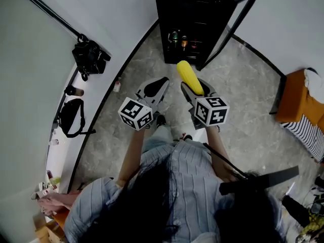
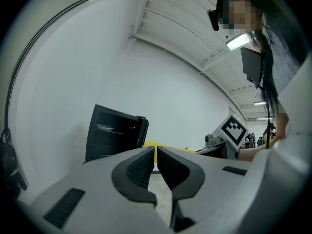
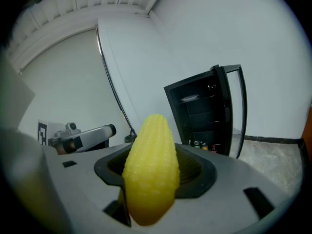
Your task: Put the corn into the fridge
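Note:
A yellow corn cob [image 1: 189,77] [image 3: 150,167] sticks out of my right gripper [image 1: 195,89] [image 3: 152,179], which is shut on it. The black fridge [image 1: 195,22] [image 3: 207,113] [image 2: 114,133] stands ahead on the floor with its glass door [image 1: 238,19] swung open to the right. Bottles [image 1: 182,39] stand on its lower shelf. My left gripper [image 1: 157,87] [image 2: 156,167] is beside the right one, shut, with nothing between its jaws. The corn's tip [image 2: 168,147] shows just past the left jaws.
A black bag [image 1: 90,57] and cable lie by the left wall, with a second black bag [image 1: 71,118] nearer. An orange seat [image 1: 298,97] with striped cloth stands at the right. Marbled grey floor [image 1: 142,65] lies between me and the fridge.

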Demonstrator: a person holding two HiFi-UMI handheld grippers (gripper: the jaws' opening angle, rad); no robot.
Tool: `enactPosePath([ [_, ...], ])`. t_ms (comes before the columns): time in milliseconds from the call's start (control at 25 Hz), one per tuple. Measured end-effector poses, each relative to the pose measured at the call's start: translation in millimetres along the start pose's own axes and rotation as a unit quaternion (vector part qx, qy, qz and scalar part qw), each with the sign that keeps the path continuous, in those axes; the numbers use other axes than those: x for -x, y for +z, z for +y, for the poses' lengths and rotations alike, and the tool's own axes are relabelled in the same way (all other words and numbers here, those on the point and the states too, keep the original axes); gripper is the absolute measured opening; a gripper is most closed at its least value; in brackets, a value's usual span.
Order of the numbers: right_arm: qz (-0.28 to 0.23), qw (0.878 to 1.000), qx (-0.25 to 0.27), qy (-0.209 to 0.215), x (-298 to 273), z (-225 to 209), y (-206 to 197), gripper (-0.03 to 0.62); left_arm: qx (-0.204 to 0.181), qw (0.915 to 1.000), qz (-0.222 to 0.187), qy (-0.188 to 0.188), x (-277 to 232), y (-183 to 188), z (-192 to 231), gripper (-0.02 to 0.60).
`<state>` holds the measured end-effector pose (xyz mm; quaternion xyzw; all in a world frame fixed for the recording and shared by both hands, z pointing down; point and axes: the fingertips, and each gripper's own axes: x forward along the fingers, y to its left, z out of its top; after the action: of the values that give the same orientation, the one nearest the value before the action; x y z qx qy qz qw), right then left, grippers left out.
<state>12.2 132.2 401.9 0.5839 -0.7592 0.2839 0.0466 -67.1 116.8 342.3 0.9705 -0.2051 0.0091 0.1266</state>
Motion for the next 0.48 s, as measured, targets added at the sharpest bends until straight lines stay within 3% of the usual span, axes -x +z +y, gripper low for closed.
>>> enactPosePath([
  [480, -0.006, 1.0, -0.016, -0.025, -65.9, 20.2, 16.3, 0.245, 0.002, 0.9995, 0.002, -0.03, 5.8, 15.2, 80.8, 0.008],
])
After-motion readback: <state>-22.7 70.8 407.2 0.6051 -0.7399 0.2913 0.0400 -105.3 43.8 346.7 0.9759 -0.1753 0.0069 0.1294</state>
